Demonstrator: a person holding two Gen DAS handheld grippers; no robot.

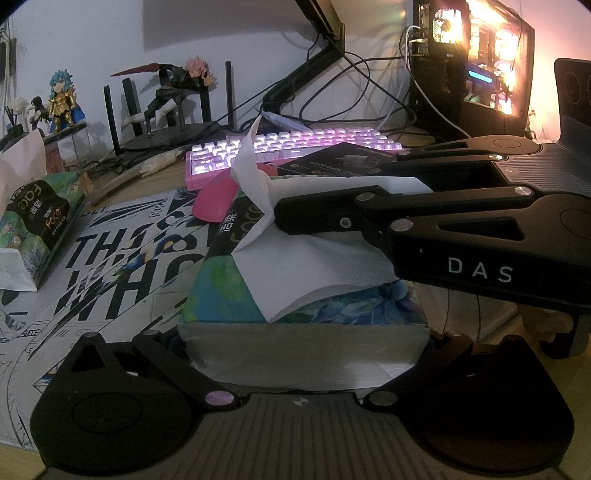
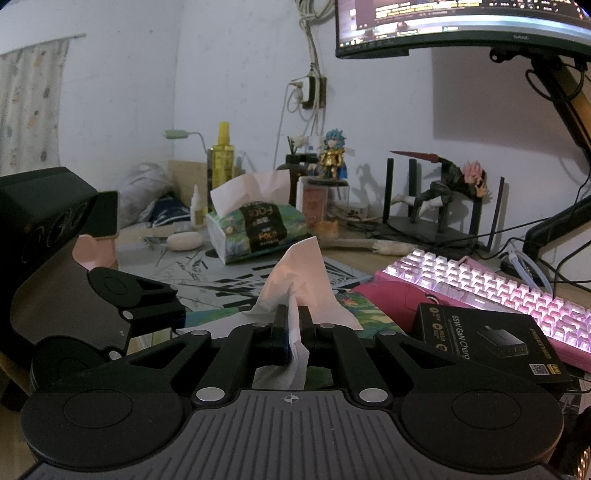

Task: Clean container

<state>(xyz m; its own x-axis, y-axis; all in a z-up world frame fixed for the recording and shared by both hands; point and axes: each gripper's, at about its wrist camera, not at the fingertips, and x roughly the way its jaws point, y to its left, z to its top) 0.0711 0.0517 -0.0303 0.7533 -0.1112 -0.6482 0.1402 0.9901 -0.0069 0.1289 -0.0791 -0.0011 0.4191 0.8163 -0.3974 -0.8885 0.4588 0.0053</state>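
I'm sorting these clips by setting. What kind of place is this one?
Most likely a home computer desk, perhaps in a bedroom. A lit pink keyboard sits under a monitor on an arm, a glowing PC tower stands beside it, and anime figurines line the wall.

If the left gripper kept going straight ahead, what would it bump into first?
Probably the tissue pack sitting between the left gripper's spread jaws; whether they press its sides, I can't tell.
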